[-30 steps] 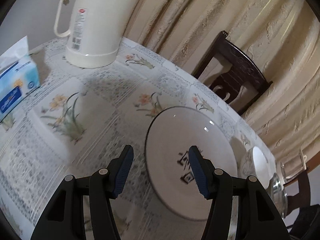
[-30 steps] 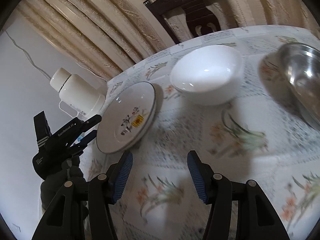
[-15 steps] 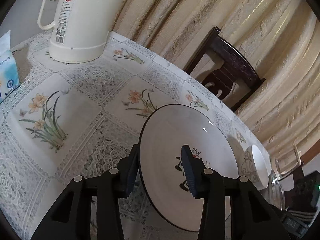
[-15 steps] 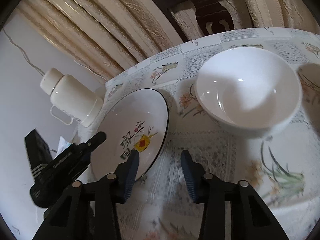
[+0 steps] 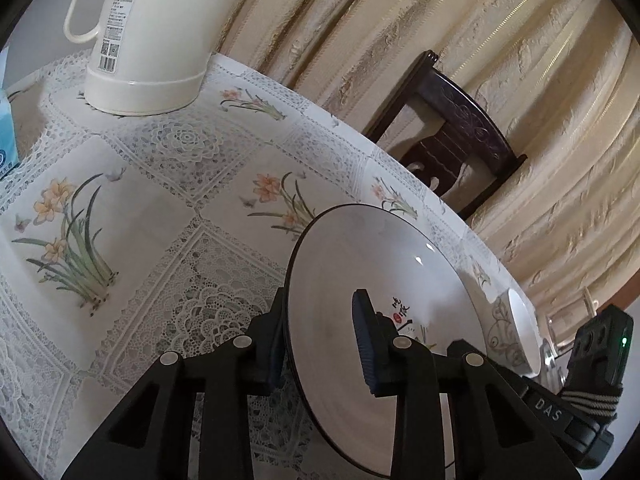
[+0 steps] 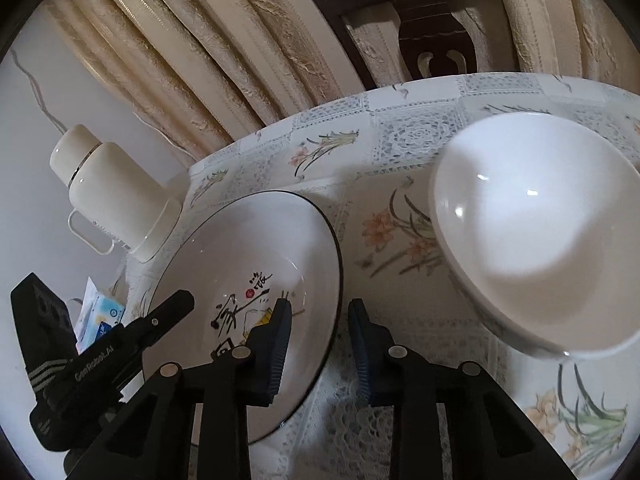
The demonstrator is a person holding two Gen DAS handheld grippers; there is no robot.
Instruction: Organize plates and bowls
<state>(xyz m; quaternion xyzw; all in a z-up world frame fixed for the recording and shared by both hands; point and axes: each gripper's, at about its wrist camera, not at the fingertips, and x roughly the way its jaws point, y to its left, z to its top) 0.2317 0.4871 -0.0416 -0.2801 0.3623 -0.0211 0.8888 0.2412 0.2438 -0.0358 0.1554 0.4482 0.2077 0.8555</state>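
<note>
Plate point(image 5: 384, 280) first: on my left wrist view the black-rimmed white plate with the painted characters sits in the lower middle, tilted up on its near side, and my left gripper point(image 5: 320, 344) has its two blue-padded fingers point(image 5: 362, 336) straddling the near rim, one pad under the outside of the rim and one over the inner face. They look closed onto the rim, though from this angle I cannot be sure that both pads are pressing. On my right wrist view the same plate point(image 6: 256, 256) lies left of centre, and my right gripper point(image 6: 316, 344) straddles its right-hand rim, with one pad over the plate's face and the other outside it above the cloth. There is a clear gap between those pads, so that gripper is partly open and I do not see it clamping anything. The white bowl point(image 6: 532, 232) stands to the right of the plate on the worktop point(image 6: 408, 136), near it but apart. On the left view it shows only as a sliver point(image 5: 520, 328) past the plate's far edge. The worktop carries a lace-and-flower patterned cloth point(image 5: 168, 184). At its far left corner stands a cream thermos jug point(image 5: 152, 40) with a loop handle, and a blue tissue pack point(image 6: 100, 316) lies near it. A dark wooden chair point(image 5: 456, 132) stands behind the worktop against pale curtains point(image 5: 480, 40).
</note>
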